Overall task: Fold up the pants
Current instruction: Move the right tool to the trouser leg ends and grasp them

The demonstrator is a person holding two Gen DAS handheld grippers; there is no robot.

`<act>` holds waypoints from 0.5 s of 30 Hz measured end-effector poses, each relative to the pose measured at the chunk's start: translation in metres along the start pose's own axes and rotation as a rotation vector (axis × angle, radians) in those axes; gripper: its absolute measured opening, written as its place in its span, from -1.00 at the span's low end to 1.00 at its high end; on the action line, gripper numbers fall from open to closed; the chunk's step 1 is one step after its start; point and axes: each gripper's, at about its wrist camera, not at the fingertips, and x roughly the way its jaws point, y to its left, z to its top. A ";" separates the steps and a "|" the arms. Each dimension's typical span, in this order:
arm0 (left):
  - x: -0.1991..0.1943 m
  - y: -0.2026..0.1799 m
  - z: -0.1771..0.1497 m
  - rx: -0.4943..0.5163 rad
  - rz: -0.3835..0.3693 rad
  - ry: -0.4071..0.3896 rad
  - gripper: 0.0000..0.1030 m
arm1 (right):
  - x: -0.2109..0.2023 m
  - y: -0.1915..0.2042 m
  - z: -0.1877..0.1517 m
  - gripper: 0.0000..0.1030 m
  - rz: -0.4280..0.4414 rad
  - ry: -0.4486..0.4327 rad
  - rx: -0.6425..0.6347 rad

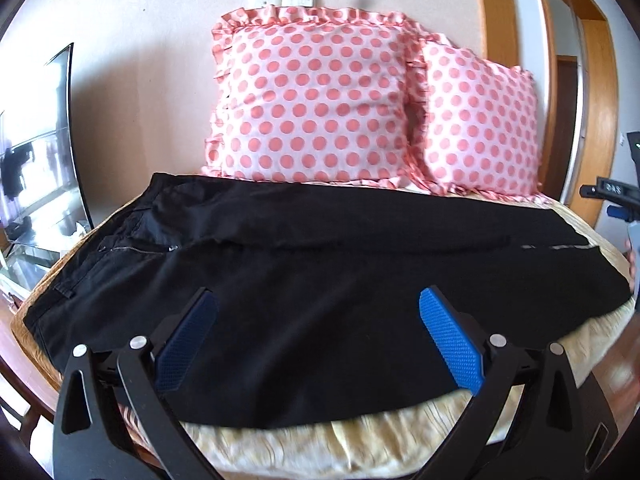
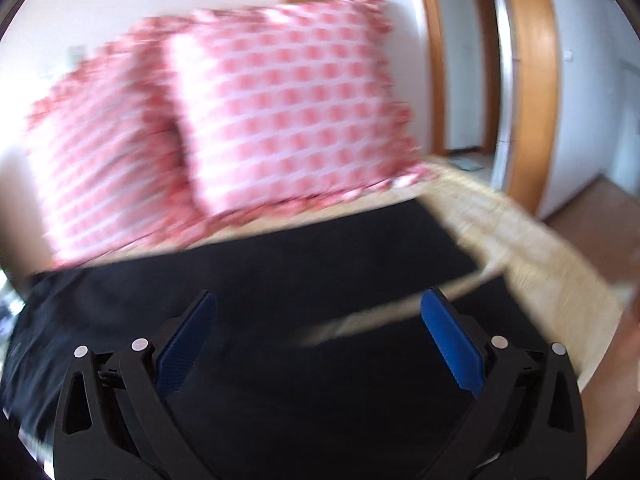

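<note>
Black pants [image 1: 304, 280] lie flat across the bed, waistband and zipper at the left, leg ends at the right. My left gripper [image 1: 318, 300] is open and empty, hovering over the near leg around its middle. My right gripper [image 2: 318, 300] is open and empty above the leg ends of the pants [image 2: 280, 288]; this view is blurred by motion. A strip of bedcover shows between the two legs there. Part of the right gripper shows at the right edge of the left wrist view [image 1: 620, 200].
Two pink polka-dot pillows [image 1: 316, 100] [image 1: 476, 120] lean against the wall behind the pants. The beige bedcover [image 1: 360, 436] shows at the near edge. A glass-topped stand [image 1: 36, 184] is at the left. A wooden doorway [image 2: 528, 92] is at the right.
</note>
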 end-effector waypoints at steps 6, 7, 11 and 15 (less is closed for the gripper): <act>0.030 0.004 0.003 -0.067 -0.034 0.053 0.97 | 0.128 -0.042 0.076 0.56 -0.190 0.152 0.149; 0.036 0.004 0.003 -0.077 -0.043 0.068 0.97 | 0.148 -0.045 0.081 0.44 -0.221 0.183 0.160; 0.053 0.005 0.000 -0.100 -0.060 0.099 0.97 | 0.211 -0.057 0.089 0.22 -0.320 0.275 0.223; 0.064 0.006 -0.003 -0.090 -0.049 0.111 0.97 | 0.251 -0.062 0.091 0.22 -0.379 0.320 0.281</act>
